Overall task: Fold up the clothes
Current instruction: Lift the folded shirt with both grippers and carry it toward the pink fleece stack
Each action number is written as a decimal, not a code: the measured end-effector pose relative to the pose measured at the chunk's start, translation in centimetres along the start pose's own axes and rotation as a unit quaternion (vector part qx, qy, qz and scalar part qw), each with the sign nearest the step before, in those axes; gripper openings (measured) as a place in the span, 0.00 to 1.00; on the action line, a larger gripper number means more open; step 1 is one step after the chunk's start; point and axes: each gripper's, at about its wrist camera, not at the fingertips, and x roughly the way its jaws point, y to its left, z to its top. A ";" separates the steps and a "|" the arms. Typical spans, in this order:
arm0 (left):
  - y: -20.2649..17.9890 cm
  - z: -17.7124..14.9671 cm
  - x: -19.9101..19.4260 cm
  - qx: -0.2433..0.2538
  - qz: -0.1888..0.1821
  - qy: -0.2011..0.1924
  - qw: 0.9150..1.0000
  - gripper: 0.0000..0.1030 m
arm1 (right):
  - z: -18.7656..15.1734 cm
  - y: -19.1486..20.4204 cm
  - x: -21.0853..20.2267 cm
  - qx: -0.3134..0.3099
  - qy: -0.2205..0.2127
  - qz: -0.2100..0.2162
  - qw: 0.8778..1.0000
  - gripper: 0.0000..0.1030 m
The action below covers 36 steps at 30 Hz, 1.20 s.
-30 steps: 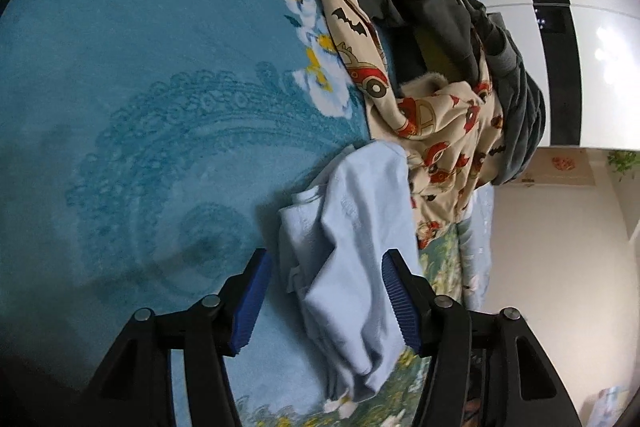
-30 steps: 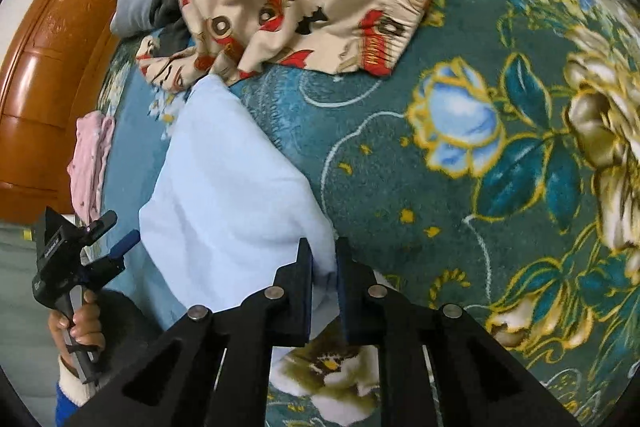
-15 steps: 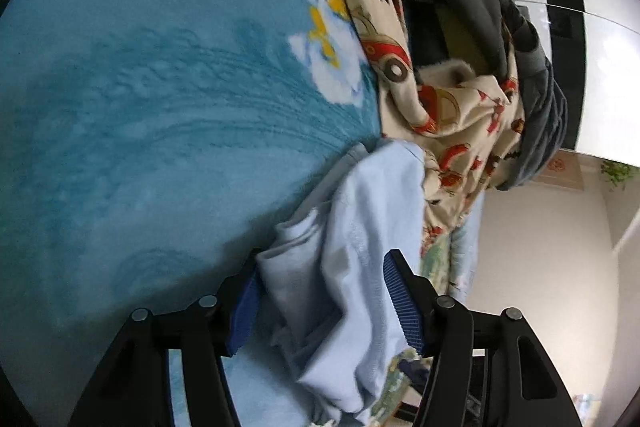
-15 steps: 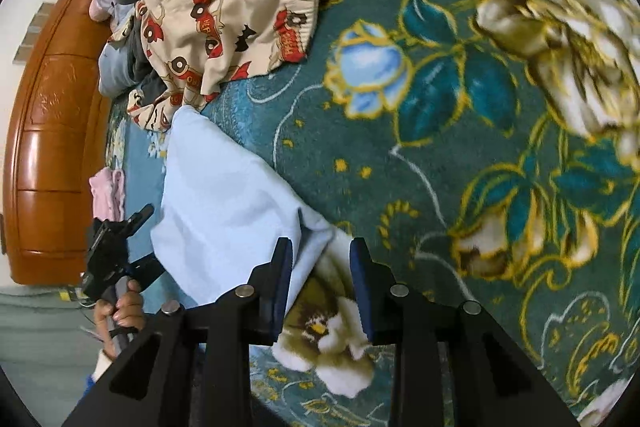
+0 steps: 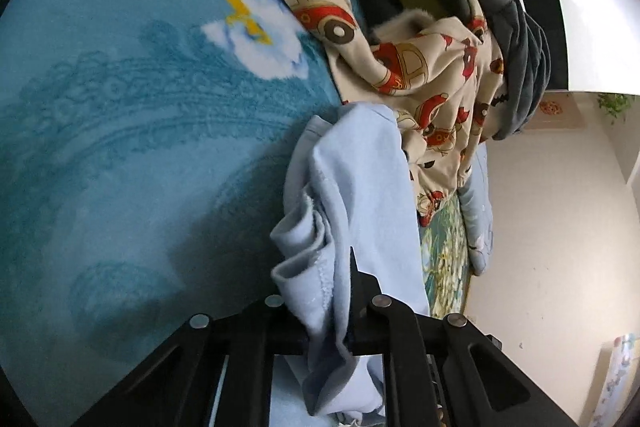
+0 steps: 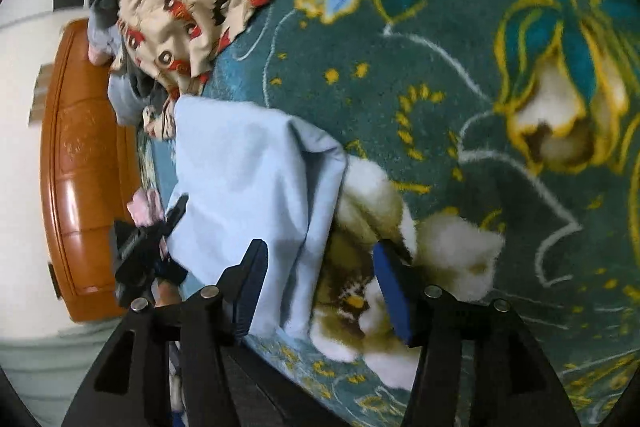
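1. Closest in the left wrist view, the left gripper [image 5: 336,291] is clamped on a bunched edge of the light blue garment [image 5: 360,195]; cloth fills the space between its jaws and hangs down past them.
2. Nearest in the right wrist view, the right gripper [image 6: 320,283] stands wide apart, holding nothing; its blue-padded fingers [image 6: 250,279] straddle the free lower edge of the same light blue garment [image 6: 240,179].
3. Just beyond, the garment lies partly folded on the floral blanket [image 6: 460,87], one side doubled over with a crease running away from the right gripper.
4. At the garment's far-left edge in the right wrist view, the left gripper [image 6: 152,243] shows as a black tool touching the cloth, with a small pink item [image 6: 144,207] just beside it.
5. Farther on, the cream car-print garment [image 5: 420,67] lies crumpled, its edge touching the blue garment's far end.
6. Above it in the left wrist view, a dark grey garment [image 5: 500,7] is heaped on the car-print one.
7. Left of the pile, the blanket turns plain teal [image 5: 120,127] with white and yellow flowers.
8. Farthest back, a wooden headboard [image 6: 80,167] edges the bed, and a pale wall [image 5: 560,227] rises beyond the mattress.
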 end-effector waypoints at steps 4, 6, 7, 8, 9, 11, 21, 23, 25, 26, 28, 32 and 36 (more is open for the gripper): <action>0.8 -0.3 -0.9 -0.024 -0.005 -0.009 1.000 0.11 | -0.4 0.4 0.8 0.010 -0.023 0.035 0.999 0.61; 1.4 -0.3 -1.1 -0.035 -0.003 -0.008 0.999 0.11 | -0.6 1.2 1.7 0.005 -0.018 0.053 0.998 0.61; 1.5 -0.4 -1.1 -0.037 -0.001 -0.007 0.999 0.11 | -0.8 1.7 2.3 -0.002 -0.015 0.053 0.999 0.61; 1.5 -0.4 -1.1 -0.038 0.002 -0.007 0.999 0.11 | -0.9 2.1 2.7 -0.009 -0.018 0.042 0.999 0.61; 1.4 -0.4 -1.0 -0.037 0.005 -0.007 0.999 0.11 | -1.0 2.6 3.0 -0.015 -0.021 0.032 0.999 0.59; 1.4 -0.4 -0.9 -0.037 0.010 -0.005 0.999 0.11 | -0.9 3.5 3.5 -0.022 -0.021 -0.004 1.000 0.40; 0.7 -0.8 -3.5 -0.042 -0.039 -0.053 0.997 0.11 | -0.6 12.8 -0.5 -0.148 -0.058 -0.047 0.986 0.09; 1.1 -0.9 -5.3 -0.061 -0.072 -0.082 0.992 0.11 | -0.2 16.1 -1.3 -0.187 -0.064 -0.039 0.979 0.09; 1.5 -0.9 -7.6 -0.078 -0.102 -0.119 0.984 0.11 | 0.1 19.6 -1.7 -0.228 -0.062 -0.033 0.971 0.09; 1.8 -0.7 -9.2 -0.079 -0.105 -0.138 0.982 0.11 | 0.3 21.3 -1.4 -0.247 -0.059 -0.032 0.967 0.09; 2.4 -0.4 -12.5 -0.071 -0.097 -0.172 0.978 0.11 | 0.3 24.9 -0.5 -0.286 -0.049 -0.027 0.957 0.09; 4.7 0.3 -21.1 -0.073 -0.068 -0.259 0.961 0.11 | -0.8 33.1 4.5 -0.363 -0.005 -0.014 0.932 0.09; 7.6 1.3 -29.6 -0.083 -0.016 -0.344 0.935 0.11 | -4.0 41.0 11.8 -0.433 0.047 0.006 0.900 0.09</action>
